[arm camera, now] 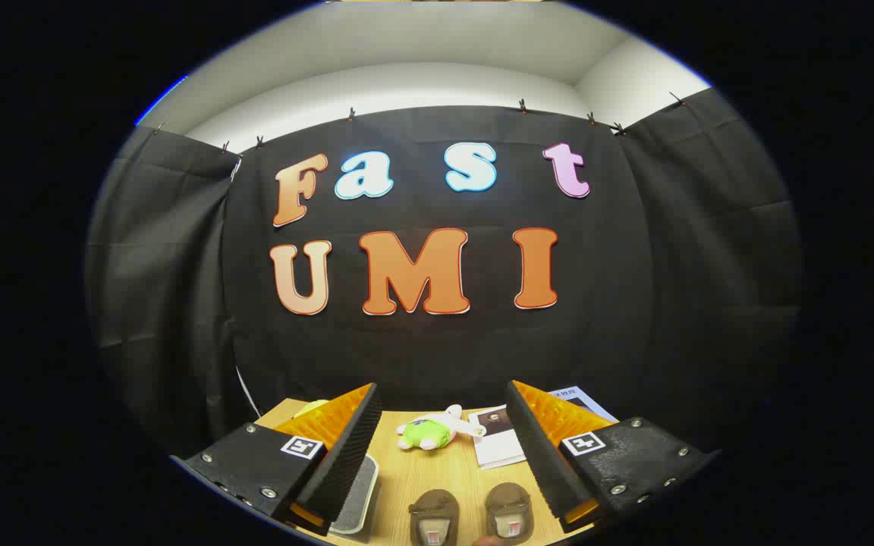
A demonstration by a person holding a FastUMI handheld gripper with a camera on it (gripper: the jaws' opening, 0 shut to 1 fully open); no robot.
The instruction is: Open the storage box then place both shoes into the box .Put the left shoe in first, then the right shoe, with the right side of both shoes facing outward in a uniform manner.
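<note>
Gripper (444, 455) held high above the wooden table (437, 474), fingers spread wide apart, nothing between them. It looks mostly toward the booth's back wall; the table sits low between the fingers.

Two small brown shoes (473, 517) stand side by side on the table, between the fingers and close below them, openings up. Left-hand one (433, 517), right-hand one (509, 514); they are near each other but apart. Cannot tell from this angle which is the left shoe and which the right.

A pale, flat, rounded piece (357, 493) lies on the table just beside the left finger, partly behind it. Possibly the storage box or its lid; too little shows to say.

Beyond the shoes: a small green-and-white plush toy (431, 432) lying on its side, and some printed sheets (499, 438) next to it, partly under the right finger.

Judgement: task at its start. No box seen open, both shoes out on the table. Next move calls for tilting down, finding the box and opening it before touching either shoe; then sorting out the left shoe by its shape.
</note>
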